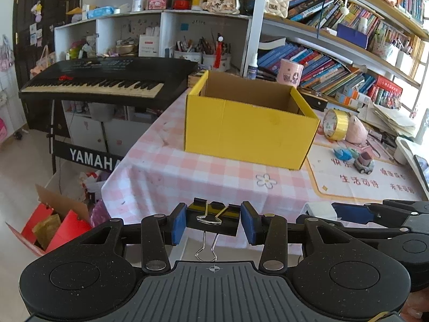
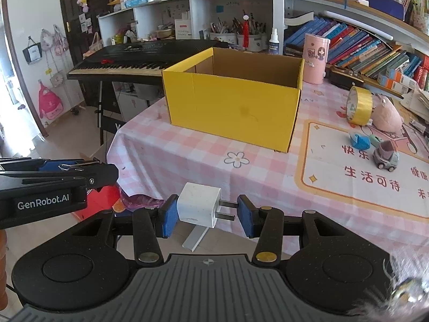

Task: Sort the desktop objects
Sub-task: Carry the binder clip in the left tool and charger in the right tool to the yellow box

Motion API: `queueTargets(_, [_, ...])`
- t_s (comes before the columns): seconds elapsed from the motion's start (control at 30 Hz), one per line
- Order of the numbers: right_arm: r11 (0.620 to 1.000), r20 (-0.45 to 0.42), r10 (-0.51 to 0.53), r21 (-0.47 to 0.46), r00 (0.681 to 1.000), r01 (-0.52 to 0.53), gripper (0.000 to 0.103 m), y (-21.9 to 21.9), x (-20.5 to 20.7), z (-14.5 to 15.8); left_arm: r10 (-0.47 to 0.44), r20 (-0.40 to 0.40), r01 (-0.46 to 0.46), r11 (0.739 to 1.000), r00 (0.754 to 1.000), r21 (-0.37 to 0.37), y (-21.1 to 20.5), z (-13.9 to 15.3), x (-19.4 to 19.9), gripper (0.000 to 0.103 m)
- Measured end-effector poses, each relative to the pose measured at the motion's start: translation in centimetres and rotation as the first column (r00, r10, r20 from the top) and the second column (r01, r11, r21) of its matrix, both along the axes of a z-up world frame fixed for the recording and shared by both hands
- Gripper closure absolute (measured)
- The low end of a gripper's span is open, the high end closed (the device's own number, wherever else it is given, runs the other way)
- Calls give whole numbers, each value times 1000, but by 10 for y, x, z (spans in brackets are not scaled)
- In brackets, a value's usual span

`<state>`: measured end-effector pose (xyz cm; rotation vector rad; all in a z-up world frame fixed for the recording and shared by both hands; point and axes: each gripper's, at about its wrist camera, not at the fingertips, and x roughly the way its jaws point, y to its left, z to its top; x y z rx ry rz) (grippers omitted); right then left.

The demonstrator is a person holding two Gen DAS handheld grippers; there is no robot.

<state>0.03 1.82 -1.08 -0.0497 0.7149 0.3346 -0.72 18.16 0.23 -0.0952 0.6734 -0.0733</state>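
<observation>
A black binder clip [image 1: 213, 216] with silver wire handles sits clamped between the blue pads of the left gripper [image 1: 213, 221], one handle hanging down toward the camera; the clip is held in the air at the near edge of the table [image 1: 166, 166]. Just to its right, the right gripper [image 2: 206, 212] pinches a white plug-in charger [image 2: 199, 208] sideways, its left pad on the charger body and its right pad against the tips of the two metal prongs, likewise held above the near table edge. From the right wrist view the left gripper [image 2: 80, 169] shows side-on at the left, the clip's wire handle visible at its tip.

Beyond both tools, an open yellow cardboard box [image 1: 249, 123] stands on the pink checked tablecloth, toward the far left of the table; what lies inside it cannot be made out from this angle. To the right of the box rest a roll of yellow tape [image 2: 359, 104] standing on edge, a pink plush toy [image 2: 387, 115] touching it, a small blue object [image 2: 359, 141] and a grey toy car [image 2: 386, 155] on a printed mat. A pink cylinder [image 2: 316, 57] stands behind the box's far right corner. A black Yamaha keyboard [image 1: 107, 80] sits off the table's far left, with crowded bookshelves [image 1: 335, 64] at the back.
</observation>
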Motion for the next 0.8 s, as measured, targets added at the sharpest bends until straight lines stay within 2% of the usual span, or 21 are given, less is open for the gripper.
queueTargets(0.13, [1000, 24, 5, 13, 1000, -5, 59, 0, 12, 7, 5, 31, -4, 1000, 1000, -7, 0, 11, 13, 61])
queueTargets(0.3, [999, 109, 26, 17, 994, -28, 59, -1, 38, 30, 6, 91, -5, 1000, 996, -12, -5, 32, 41, 61])
queueTargets(0.53, [999, 195, 38, 27, 980, -44, 59, -16, 93, 61, 16, 142, -14, 1000, 990, -15, -16, 52, 94, 61])
queueTargets(0.8, [997, 223, 77, -22, 972, -74, 59, -37, 165, 69, 56, 163, -56, 998, 985, -4, -35, 58, 154, 61])
